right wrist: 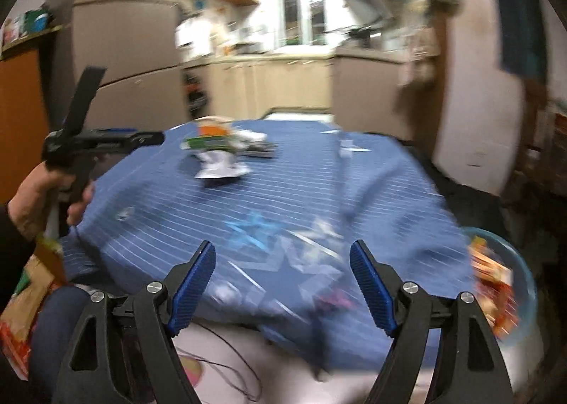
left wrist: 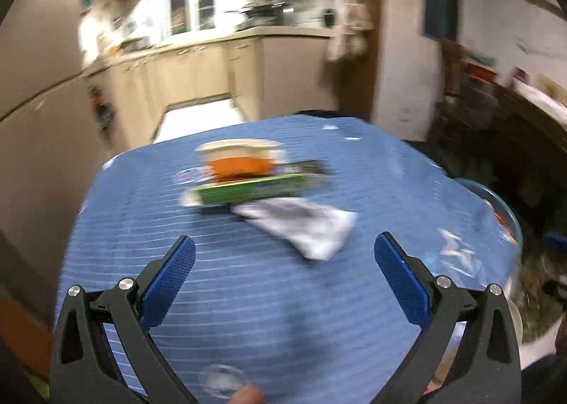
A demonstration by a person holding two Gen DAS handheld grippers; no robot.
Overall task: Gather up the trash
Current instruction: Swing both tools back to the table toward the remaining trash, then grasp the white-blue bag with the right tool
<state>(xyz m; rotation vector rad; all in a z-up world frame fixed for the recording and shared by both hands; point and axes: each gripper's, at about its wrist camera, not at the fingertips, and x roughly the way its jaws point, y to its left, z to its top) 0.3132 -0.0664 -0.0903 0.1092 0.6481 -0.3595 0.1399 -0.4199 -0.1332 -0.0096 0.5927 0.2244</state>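
Observation:
A crumpled white wrapper (left wrist: 304, 226) lies on the blue striped tablecloth (left wrist: 248, 290), just ahead of my open, empty left gripper (left wrist: 283, 244). Behind it lie a green box (left wrist: 248, 189) and an orange-and-white tub (left wrist: 241, 161). In the right wrist view the same wrapper (right wrist: 221, 164) and green box (right wrist: 207, 141) sit far ahead. My right gripper (right wrist: 282, 251) is open and empty above clear torn scraps (right wrist: 283, 255) at the near table edge. The left gripper's body (right wrist: 88, 141) shows at left, held by a hand. Both views are motion-blurred.
A glass bowl (right wrist: 510, 283) holding colourful wrappers sits at the table's right edge; it also shows in the left wrist view (left wrist: 503, 216). Small white scraps (right wrist: 349, 147) lie at the far side. Kitchen cabinets (left wrist: 198, 71) stand beyond the table. A fridge (right wrist: 127, 49) stands at left.

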